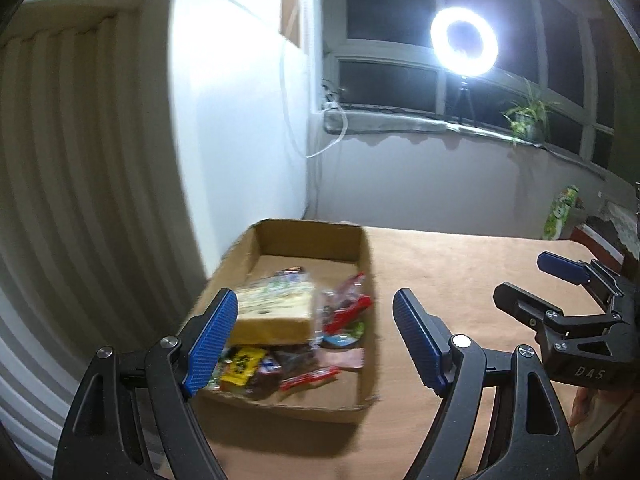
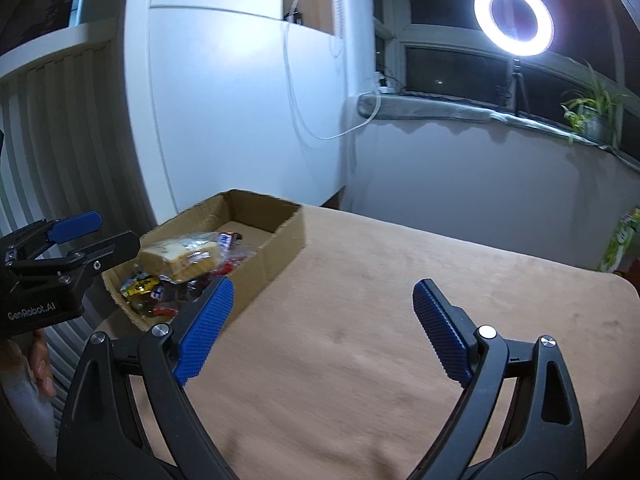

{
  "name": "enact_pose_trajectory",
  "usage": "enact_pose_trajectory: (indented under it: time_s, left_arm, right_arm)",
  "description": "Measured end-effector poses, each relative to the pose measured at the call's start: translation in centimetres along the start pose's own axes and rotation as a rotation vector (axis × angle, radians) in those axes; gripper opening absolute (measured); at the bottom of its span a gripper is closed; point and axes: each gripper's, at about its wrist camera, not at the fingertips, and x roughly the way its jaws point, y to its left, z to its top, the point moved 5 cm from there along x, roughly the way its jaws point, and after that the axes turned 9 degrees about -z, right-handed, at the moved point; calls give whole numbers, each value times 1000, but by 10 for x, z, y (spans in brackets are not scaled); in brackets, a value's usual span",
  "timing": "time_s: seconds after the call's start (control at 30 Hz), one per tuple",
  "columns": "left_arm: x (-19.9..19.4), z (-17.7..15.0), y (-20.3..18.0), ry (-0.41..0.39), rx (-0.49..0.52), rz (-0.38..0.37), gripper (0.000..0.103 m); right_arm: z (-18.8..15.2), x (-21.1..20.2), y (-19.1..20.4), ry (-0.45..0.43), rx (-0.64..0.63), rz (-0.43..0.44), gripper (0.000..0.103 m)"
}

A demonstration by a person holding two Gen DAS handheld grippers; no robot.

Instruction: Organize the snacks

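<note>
Leftmost, a ribbed radiator (image 1: 60, 160) fills the wall, and beside it stands a white cabinet (image 2: 240, 100). Below these, at the left end of the tabletop (image 2: 380, 320), sits an open cardboard box (image 1: 312, 236) holding the snacks (image 1: 280, 344): a bagged yellow sponge cake (image 1: 276, 312) lies on top of a heap of small wrappers, red, yellow and brown, gathered in the near half of the box. The far half of the box floor is bare.

The left gripper (image 1: 316, 336) hangs over the near end of the box with its jaws apart and nothing between them; its left blue pad overlaps the box's left wall in its own view. In the right wrist view it shows at the left edge, with part of a hand (image 2: 40, 364) beneath it.

Further right, the right gripper (image 2: 324, 332) hovers over bare tabletop, jaws spread wide and empty, well clear of the box.

Behind, a lit ring light (image 1: 464, 42) stands on a tripod at the dark window, a potted plant (image 1: 526, 116) on the sill to its right, and a green carton (image 1: 560, 212) past the tabletop's far right edge.
</note>
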Motion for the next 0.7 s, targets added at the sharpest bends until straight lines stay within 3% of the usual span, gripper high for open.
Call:
enact_pose_trajectory:
  time_s: [0.1, 0.2, 0.7]
  left_arm:
    - [3, 2, -20, 0, 27, -33, 80]
    - [6, 4, -41, 4, 51, -66, 80]
    - [16, 10, -119, 10, 135, -172, 80]
  right_arm:
    - [-3, -7, -19, -6, 28, -35, 94]
    - [-5, -17, -38, -26, 48, -89, 103]
    - [-16, -57, -117, -76, 140, -255, 103]
